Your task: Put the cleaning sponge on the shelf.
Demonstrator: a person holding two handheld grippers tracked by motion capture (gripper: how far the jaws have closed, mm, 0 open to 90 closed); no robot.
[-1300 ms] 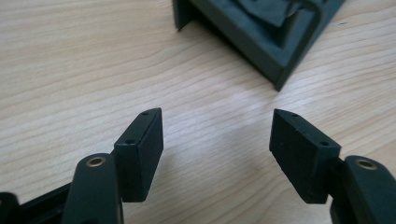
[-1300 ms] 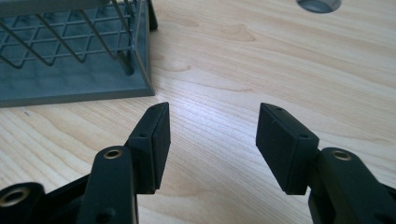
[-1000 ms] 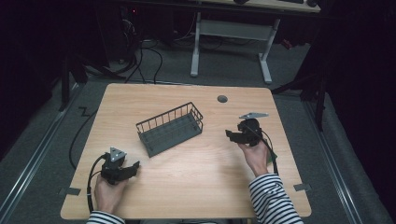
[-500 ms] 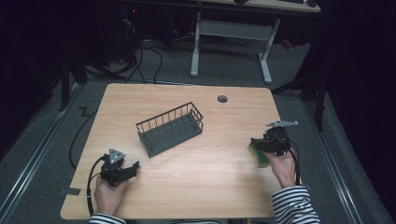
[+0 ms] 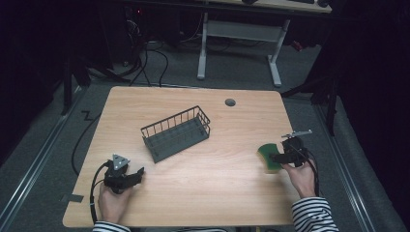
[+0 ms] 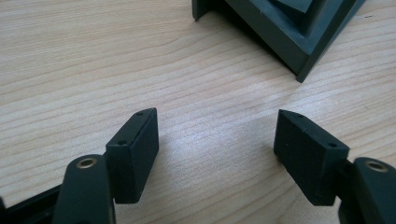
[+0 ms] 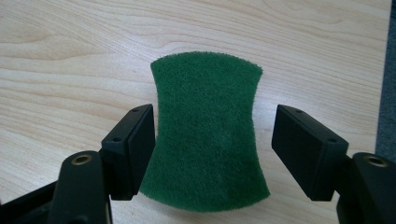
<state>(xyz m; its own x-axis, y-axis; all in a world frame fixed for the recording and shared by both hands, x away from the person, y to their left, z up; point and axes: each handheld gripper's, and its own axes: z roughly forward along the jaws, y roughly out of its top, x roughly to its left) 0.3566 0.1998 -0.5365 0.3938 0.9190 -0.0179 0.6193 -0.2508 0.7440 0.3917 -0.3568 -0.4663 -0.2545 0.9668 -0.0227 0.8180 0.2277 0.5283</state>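
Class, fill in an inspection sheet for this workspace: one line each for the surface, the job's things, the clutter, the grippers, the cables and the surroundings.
Surface: wooden table, with a round grommet hole near its far edge.
Job's things: green sponge lying flat near the table's right edge; dark wire basket near the middle, nothing seen inside.
Clutter: nothing seen.
Grippers: right gripper has just been opening; the sponge lies between its jaws, with a clear gap at one pad. Left gripper open over bare wood, near a corner of the basket.
Cables: one loops from the left gripper over the table's near edge; others lie on the floor behind.
Surroundings: dark room, grey floor, a white desk frame beyond.
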